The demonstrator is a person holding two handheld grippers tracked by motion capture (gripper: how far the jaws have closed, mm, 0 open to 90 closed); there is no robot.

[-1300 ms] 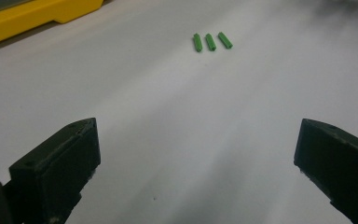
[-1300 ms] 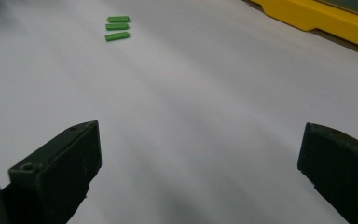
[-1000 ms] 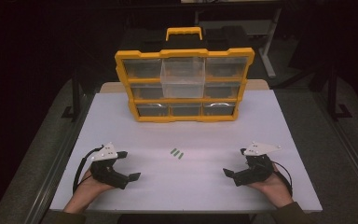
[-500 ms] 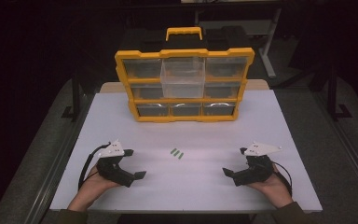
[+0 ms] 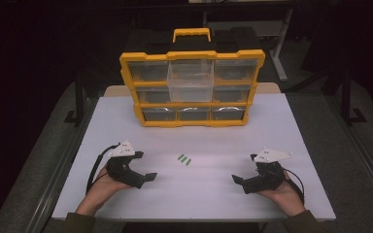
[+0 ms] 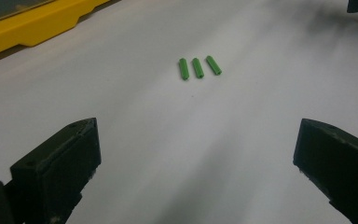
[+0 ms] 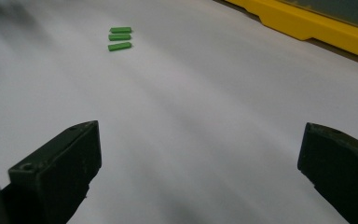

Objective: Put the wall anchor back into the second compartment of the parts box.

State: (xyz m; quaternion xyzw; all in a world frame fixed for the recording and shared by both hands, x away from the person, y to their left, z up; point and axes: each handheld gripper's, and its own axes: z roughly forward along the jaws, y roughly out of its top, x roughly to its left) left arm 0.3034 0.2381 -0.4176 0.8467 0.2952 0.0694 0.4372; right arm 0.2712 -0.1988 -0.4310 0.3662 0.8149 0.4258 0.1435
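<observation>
You are holding both tools spread, the left tool (image 5: 148,177) lying nearer the green pegs (image 5: 184,159) at mid-frame than the right tool (image 5: 237,179).

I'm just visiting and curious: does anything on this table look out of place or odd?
One thing: the clear middle drawer of the yellow organizer stands pulled out, while its neighbours sit flush. Three small green pegs lie loose side by side on the white table, between the left tool and right tool. Nothing looks spilled or damaged.
</observation>
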